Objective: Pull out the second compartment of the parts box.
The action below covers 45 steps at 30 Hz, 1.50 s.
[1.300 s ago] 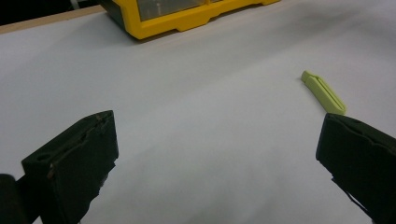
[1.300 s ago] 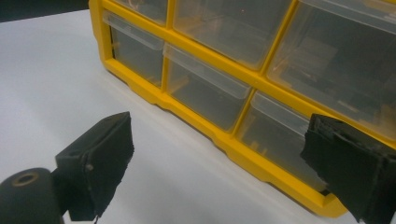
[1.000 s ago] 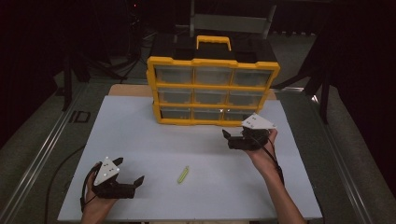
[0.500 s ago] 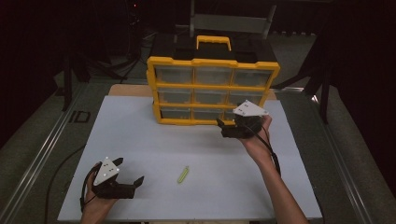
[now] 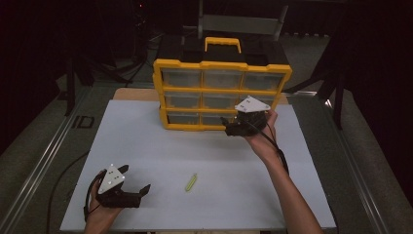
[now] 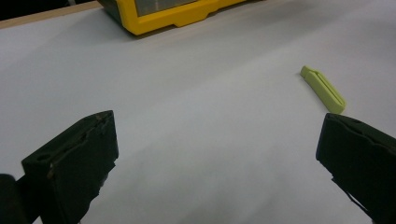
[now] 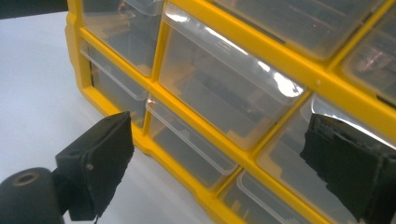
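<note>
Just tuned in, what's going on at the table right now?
A person holds a gripper in each hand. The right gripper is up against the front of the yellow drawer cabinet, jaws open in front of its lower clear drawers, gripping nothing. All drawers look shut. The left gripper rests low on the white table, jaws open and empty. A small yellow-green clip lies on the table, untouched, just ahead of the left gripper.
</note>
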{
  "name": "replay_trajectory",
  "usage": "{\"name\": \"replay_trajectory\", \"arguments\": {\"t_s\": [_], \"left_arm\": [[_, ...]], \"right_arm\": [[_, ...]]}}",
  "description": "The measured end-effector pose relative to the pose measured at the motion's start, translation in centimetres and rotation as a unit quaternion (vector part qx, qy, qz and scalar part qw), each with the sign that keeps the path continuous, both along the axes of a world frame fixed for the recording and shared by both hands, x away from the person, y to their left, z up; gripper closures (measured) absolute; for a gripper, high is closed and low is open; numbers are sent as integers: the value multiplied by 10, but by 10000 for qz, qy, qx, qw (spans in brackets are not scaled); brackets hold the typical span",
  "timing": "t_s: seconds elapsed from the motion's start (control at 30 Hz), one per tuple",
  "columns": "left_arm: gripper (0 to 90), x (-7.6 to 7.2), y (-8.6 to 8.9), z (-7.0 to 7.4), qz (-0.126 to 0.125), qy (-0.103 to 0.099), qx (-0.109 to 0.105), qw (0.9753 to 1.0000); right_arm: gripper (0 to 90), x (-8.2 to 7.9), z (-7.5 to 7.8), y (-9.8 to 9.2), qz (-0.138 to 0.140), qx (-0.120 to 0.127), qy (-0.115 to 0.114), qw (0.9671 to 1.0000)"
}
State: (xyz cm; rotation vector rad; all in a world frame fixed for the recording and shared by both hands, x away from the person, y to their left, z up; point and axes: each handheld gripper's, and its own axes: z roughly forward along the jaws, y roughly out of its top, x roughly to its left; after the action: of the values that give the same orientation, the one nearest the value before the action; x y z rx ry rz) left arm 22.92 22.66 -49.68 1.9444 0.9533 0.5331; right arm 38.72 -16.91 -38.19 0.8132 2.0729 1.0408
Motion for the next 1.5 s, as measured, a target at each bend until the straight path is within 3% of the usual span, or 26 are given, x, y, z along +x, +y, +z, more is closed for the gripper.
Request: {"name": "replay_trajectory", "arguments": {"t_s": [0.53,0.67,0.77,0.87,1.07,1.13,1.17,1.23,1.33,1.43,1.5], "left_arm": [[1,0,0,0,-6,10,-6,10000],[0,0,1,0,-9,17,-10,10000],[0,0,1,0,-13,20,-10,10000],[0,0,1,-1,-8,21,-9,10000],[0,0,1,-1,-11,24,-8,10000],[0,0,1,-1,-14,28,-14,10000],[0,0,1,-1,-12,26,-10,10000],[1,0,1,-1,-17,31,-10,10000],[1,0,1,-1,-17,38,-11,10000],[0,0,1,-1,-21,45,9,10000],[0,0,1,-1,-12,46,-10,10000]], "right_arm": [[84,15,14,19,8,-723,-69,9974],[89,16,17,24,3,-1007,-150,9948],[89,17,19,30,23,-1337,-282,9906],[89,17,21,32,47,-1445,-318,9890],[89,17,25,39,33,-1984,-565,9785],[89,16,26,42,22,-2246,-706,9719],[89,16,26,42,22,-2246,-706,9719],[89,16,27,44,53,-2411,-815,9671],[89,15,27,47,47,-2560,-906,9624],[90,15,26,49,35,-2797,-996,9549],[90,15,28,51,50,-2991,-1095,9479]]}}
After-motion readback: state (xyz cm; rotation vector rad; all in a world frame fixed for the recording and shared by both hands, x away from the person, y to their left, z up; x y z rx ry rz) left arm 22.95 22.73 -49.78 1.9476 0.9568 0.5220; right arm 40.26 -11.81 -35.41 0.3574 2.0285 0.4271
